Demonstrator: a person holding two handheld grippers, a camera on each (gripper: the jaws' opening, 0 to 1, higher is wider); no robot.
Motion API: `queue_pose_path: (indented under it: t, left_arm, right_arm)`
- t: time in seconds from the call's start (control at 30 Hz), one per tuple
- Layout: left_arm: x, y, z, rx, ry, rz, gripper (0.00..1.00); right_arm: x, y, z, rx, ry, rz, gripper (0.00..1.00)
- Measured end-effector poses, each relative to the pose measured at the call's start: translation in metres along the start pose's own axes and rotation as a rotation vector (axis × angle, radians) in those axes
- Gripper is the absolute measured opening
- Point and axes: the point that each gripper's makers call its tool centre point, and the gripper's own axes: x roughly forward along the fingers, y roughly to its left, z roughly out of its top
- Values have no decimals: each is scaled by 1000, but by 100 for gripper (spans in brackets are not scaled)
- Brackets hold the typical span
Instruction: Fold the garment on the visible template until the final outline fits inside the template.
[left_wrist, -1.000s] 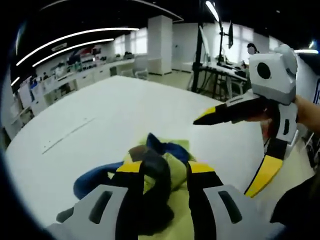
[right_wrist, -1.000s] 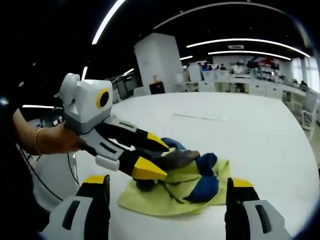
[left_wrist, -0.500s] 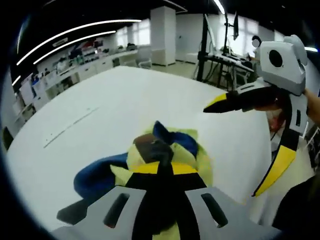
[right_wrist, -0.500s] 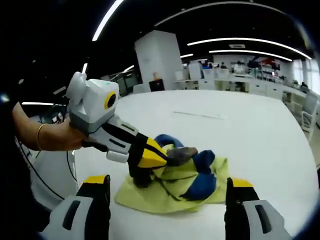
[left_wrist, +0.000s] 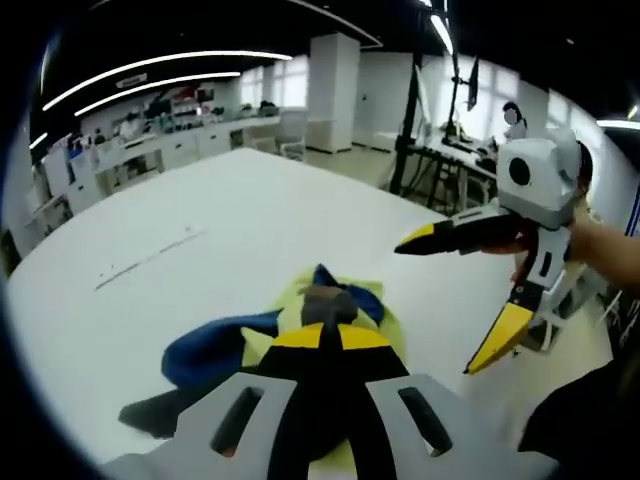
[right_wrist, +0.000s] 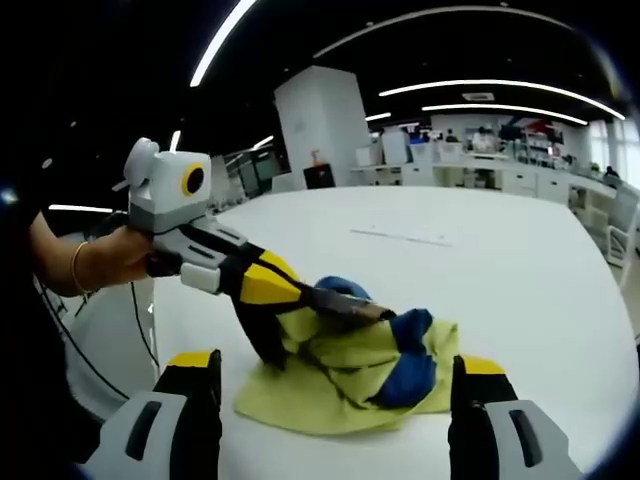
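White table (right_wrist: 520, 290) spreads broad and round across the workspace, with a thin pale strip (right_wrist: 398, 237) lying well off toward its far side, out of the play. Near the table's closer edge sits the garment (right_wrist: 350, 375), a yellow-green piece bunched up with blue and dark fabric tangled through it, far from a tidy fold. I can't make out a template outline under it from here, so how well it fits is anyone's guess.

Now the grippers. The left hand-held gripper (right_wrist: 375, 313) comes in from the left of the right gripper view, reaching low over the heap, and its jaws are pinched together on a raised dark fold of the garment, the cloth drawn up into a ridge at the tips. In the left gripper view its own jaws (left_wrist: 322, 335) read as closed, the bundle directly ahead of them.

The right hand-held gripper (left_wrist: 448, 295) hangs off to the side in the left gripper view, jaws spread wide, gripping nothing, clear of the cloth. In the right gripper view its jaws frame the heap from below, the garment lying straight ahead between them, its long axis running across the view.

So here's the call: the left is already on the cloth, the right is the free one, and the heap lies forward of it. The likely job is for the right to come in on the near edge of the garment.
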Motion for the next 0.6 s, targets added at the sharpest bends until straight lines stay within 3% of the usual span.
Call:
queue_pose_path:
  t: [0.13, 0.33, 0.6]
  left_arm:
    - [-19, 7, 8, -70, -55, 6, 0]
    - [-45, 24, 7, -98, -95, 39, 0]
    - [-62, 45, -16, -185, -121, 60, 0]
  right_arm:
    - [-1, -2, 2, -8, -7, -1, 94]
    - [0, -2, 3, -13, -5, 11, 94]
    - [5, -2, 9, -13, -12, 20, 93]
